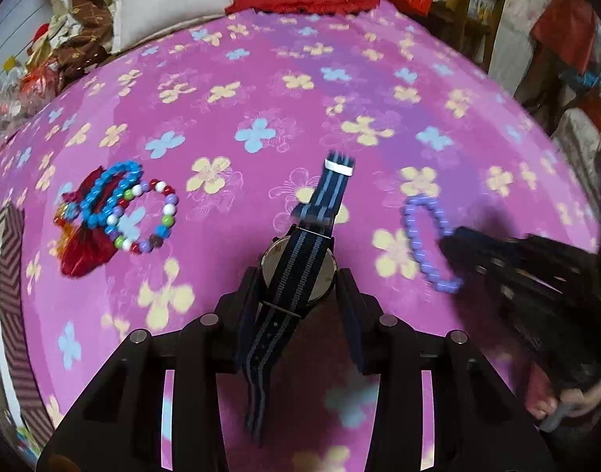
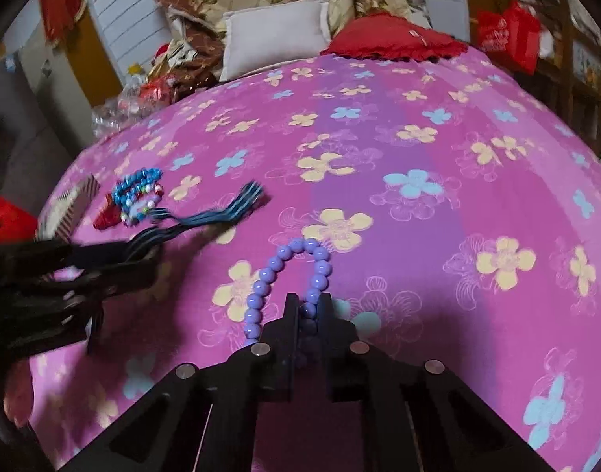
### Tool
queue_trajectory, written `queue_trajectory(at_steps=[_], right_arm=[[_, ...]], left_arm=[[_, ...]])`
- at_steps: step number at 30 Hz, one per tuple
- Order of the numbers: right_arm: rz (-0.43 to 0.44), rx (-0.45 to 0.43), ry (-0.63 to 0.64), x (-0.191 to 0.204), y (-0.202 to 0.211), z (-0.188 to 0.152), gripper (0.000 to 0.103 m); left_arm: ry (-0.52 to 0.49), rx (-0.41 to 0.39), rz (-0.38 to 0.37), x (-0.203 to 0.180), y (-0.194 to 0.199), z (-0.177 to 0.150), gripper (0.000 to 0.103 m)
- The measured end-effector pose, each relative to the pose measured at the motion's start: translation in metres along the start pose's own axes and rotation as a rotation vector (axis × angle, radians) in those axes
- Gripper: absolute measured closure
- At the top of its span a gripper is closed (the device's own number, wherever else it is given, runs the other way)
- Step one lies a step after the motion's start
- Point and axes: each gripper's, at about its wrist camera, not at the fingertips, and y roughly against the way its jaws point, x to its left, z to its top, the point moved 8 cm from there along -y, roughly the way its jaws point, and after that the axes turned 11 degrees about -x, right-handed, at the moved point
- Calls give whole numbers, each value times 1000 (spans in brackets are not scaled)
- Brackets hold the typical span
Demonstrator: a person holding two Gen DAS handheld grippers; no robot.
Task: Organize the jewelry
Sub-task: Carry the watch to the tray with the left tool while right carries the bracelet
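Note:
My left gripper [image 1: 298, 275] is shut on a watch [image 1: 298, 265] with a navy and light-blue striped strap, held by its round case above the pink flowered bedspread [image 1: 261, 78]. My right gripper [image 2: 309, 301] is shut on a lilac bead bracelet [image 2: 278, 265], whose loop hangs forward from the fingers; it also shows in the left wrist view [image 1: 418, 232]. A blue bead bracelet [image 1: 103, 192] and a multicoloured bead bracelet [image 1: 150, 216] lie on a red pouch [image 1: 87, 251] at the left.
A striped box [image 1: 9, 275] sits at the bed's left edge, also visible in the right wrist view [image 2: 72, 204]. Pillows [image 2: 276, 31], a red cushion [image 2: 394, 39] and clutter lie at the far end. Wooden furniture [image 1: 473, 11] stands at the right.

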Motion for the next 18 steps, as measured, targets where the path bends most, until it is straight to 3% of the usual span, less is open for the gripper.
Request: queue_trajectory(at_steps=[10,14,18], right_arm=[[61,-119,-60,19,38,22,95],[19,-126,-61,20,43,16,95],[-73,-86,-58,6,36,6,84]], left_arm=[[127,-153,-17,30,101,-8,65],[162,-209,35,59,145,-17,65],[216,-257,76,93,178,-27,65]])
